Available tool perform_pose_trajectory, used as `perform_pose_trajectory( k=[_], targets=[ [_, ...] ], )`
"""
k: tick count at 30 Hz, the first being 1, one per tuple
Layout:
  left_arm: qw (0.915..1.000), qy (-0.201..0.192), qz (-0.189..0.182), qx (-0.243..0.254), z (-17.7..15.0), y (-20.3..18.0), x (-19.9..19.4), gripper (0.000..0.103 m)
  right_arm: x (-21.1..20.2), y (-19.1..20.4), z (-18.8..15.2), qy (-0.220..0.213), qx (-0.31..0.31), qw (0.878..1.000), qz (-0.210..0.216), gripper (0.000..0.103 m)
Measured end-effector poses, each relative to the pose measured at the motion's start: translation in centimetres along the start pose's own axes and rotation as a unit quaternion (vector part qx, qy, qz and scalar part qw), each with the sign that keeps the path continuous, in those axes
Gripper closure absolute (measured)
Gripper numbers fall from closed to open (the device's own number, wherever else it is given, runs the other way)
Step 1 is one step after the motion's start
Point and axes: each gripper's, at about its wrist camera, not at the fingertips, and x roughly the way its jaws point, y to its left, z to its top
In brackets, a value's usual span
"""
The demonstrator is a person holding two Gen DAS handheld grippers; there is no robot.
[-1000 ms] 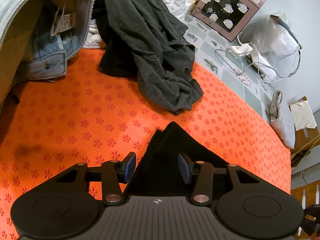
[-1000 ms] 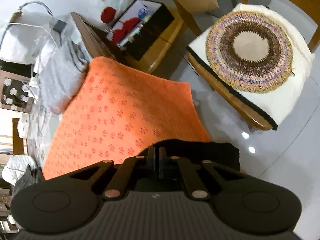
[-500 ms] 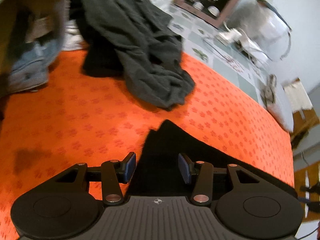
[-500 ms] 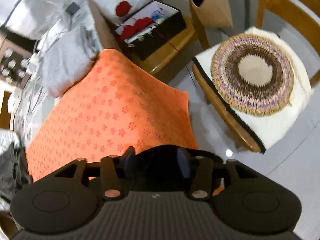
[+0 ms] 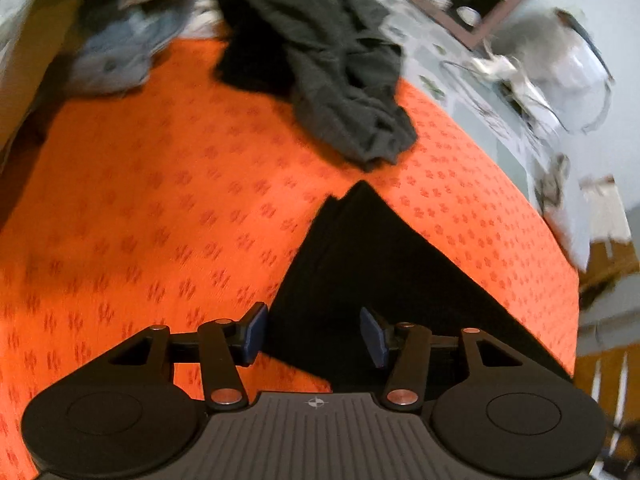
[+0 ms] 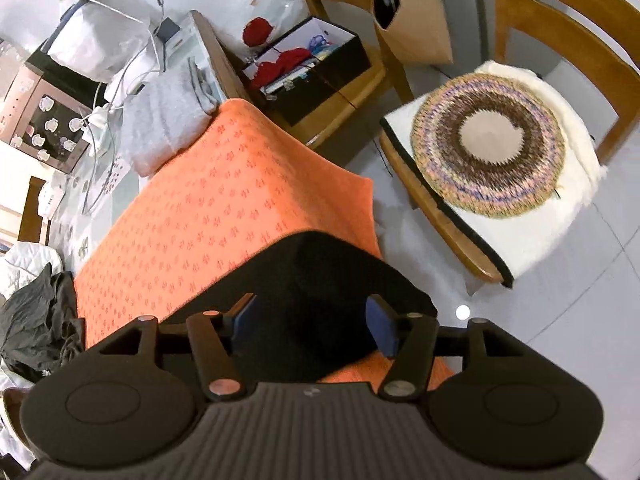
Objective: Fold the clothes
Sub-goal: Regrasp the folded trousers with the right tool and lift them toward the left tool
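**Letting go of the folded black garment**

Opening over the dark cloth, both sets of jaws stand apart with nothing pinched. The left gripper (image 5: 314, 334) hangs above one edge of the folded black garment (image 5: 372, 264), its blue pads clear of the fabric on either side and spreading a little. The right gripper (image 6: 316, 326) widens above the other end of the same garment (image 6: 316, 280), where the cloth lies at the corner of the bench and a little of it droops past the edge toward the floor.

The garment lies flat on the orange cloth (image 5: 160, 200) covering the bench, its stacked layers meeting in a neat point at the far corner. Beyond that, a crumpled grey garment (image 5: 340, 80) and some denim (image 5: 116, 56) wait unfolded.

The fold looks finished, so the step in hand is probably a clean release. Doing it well likely means lifting straight away from the cloth, pads wide, so no layer snags and drags open. The overhanging end deserves care: a nudge there could pull the stack off the corner.
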Motion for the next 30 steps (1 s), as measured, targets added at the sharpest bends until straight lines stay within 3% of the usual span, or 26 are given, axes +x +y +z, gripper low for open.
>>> perform_pose_trajectory(
  k=[6,16,21,23,25,26,27,30],
  targets=[
    [0.9971,-0.012,0.007,-0.074,-0.4,0.5,-0.2,0.049,-1.1,-2.1,-2.1,-0.007,0.036,0.999,0.002,0.037],
    [0.9976,-0.008,0.015,-0.067,-1.5,0.2,-0.3,0.045,-1.4,-5.0,-4.1,-0.015,0.075,0.997,-0.003,0.036],
    [0.9982,-0.025,0.024,-0.049,-1.7,-1.1,0.2,0.037,-1.1,-6.3,-4.7,-0.017,0.097,0.995,0.0,0.036],
    [0.9982,-0.031,0.033,-0.039,-1.8,-1.6,0.3,0.042,-0.9,-7.0,-4.9,-0.019,0.115,0.993,0.007,0.035],
    [0.998,-0.035,0.047,-0.025,-2.0,-1.8,0.2,0.055,-0.7,-7.7,-5.1,-0.021,0.134,0.991,0.015,0.035],
    [0.9981,-0.035,0.045,-0.022,-1.9,-1.8,0.1,0.058,-0.5,-8.1,-5.1,-0.023,0.148,0.988,0.021,0.034],
    [0.9984,-0.035,0.039,-0.021,-1.9,-1.8,0.0,0.072,-0.2,-8.5,-5.2,-0.024,0.161,0.986,0.028,0.034],
    [0.9983,-0.044,0.037,-0.007,-1.7,-2.4,-0.5,0.084,1.0,-9.5,-5.3,-0.025,0.207,0.977,0.05,0.032]
  ],
)
